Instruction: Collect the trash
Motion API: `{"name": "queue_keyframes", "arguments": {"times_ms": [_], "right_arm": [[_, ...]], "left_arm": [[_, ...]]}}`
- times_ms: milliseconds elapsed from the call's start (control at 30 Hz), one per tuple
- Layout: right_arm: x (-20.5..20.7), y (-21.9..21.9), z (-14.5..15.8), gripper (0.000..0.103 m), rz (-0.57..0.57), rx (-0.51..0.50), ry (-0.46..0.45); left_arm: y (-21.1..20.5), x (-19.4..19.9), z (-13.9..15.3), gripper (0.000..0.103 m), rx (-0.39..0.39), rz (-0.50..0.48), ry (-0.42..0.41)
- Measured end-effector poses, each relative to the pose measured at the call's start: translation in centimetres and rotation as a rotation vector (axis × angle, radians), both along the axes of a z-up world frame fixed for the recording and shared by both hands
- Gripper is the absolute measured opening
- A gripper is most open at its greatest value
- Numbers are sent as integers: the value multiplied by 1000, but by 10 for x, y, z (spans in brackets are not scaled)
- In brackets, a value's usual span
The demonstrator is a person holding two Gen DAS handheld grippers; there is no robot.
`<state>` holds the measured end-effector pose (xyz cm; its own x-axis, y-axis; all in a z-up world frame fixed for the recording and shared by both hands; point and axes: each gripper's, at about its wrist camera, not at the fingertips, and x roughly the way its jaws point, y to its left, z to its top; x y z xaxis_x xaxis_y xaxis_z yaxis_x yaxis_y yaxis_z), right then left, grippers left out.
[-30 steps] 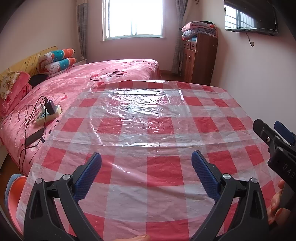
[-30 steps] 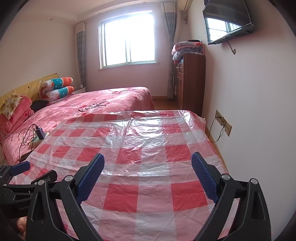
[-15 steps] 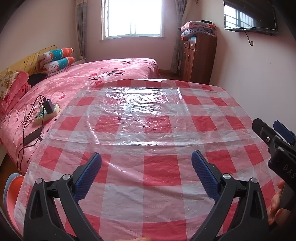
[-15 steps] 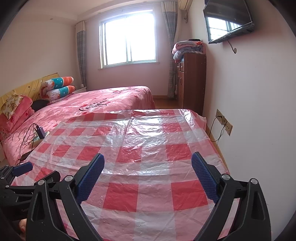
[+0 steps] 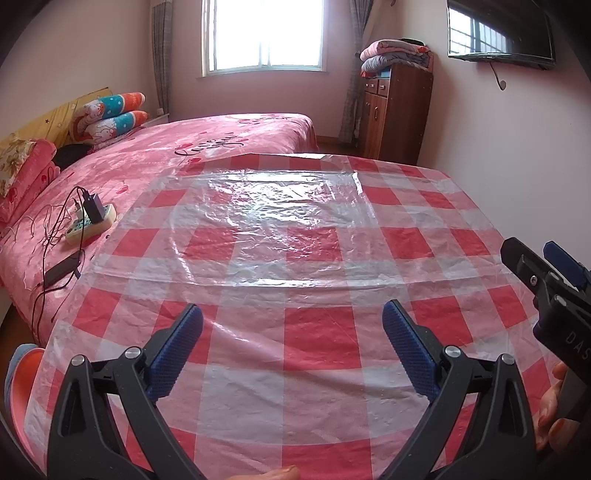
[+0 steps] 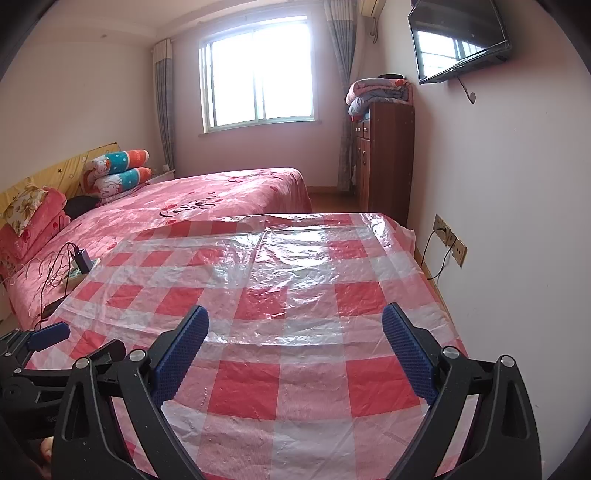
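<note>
Two hand-held grippers, black frames with blue ribbed fingers, both held over a bench covered by a red-and-white checked plastic cloth [image 5: 310,332] with a clear crinkled film over its middle. Left gripper [image 5: 291,350]: fingers spread wide, holding nothing. Right gripper [image 6: 295,354]: fingers spread wide, holding nothing; it also shows at the right edge of the left view, a hand [image 5: 554,406] beneath it. Trash: no item can be made out on the cloth in either view. Beside the bench, left: a pink bed [image 5: 155,162] carrying a pale power strip [image 5: 90,223] with a black plug and cables. Far right: a brown wooden cabinet [image 6: 384,162] topped with folded blankets; a wall-mounted television [image 6: 460,35].
</note>
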<state>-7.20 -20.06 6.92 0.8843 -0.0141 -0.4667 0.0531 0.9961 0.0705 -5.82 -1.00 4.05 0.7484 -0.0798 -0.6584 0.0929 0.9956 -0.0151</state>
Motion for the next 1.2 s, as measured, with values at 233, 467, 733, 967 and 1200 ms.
{"name": "queue_keyframes", "arguments": {"times_ms": [233, 467, 733, 967, 1200], "right_arm": [[0, 0, 0, 94, 0, 0, 1], [0, 0, -3, 94, 2, 2, 3], [2, -1, -5, 94, 6, 10, 8], [4, -1, -6, 94, 13, 21, 19], [16, -6, -15, 94, 15, 56, 87]], "left_arm": [[0, 0, -1, 98, 1, 0, 1], [0, 1, -1, 98, 0, 11, -2], [0, 1, -1, 98, 9, 13, -8], [3, 4, 0, 98, -9, 21, -7], [0, 21, -13, 98, 7, 37, 67]]}}
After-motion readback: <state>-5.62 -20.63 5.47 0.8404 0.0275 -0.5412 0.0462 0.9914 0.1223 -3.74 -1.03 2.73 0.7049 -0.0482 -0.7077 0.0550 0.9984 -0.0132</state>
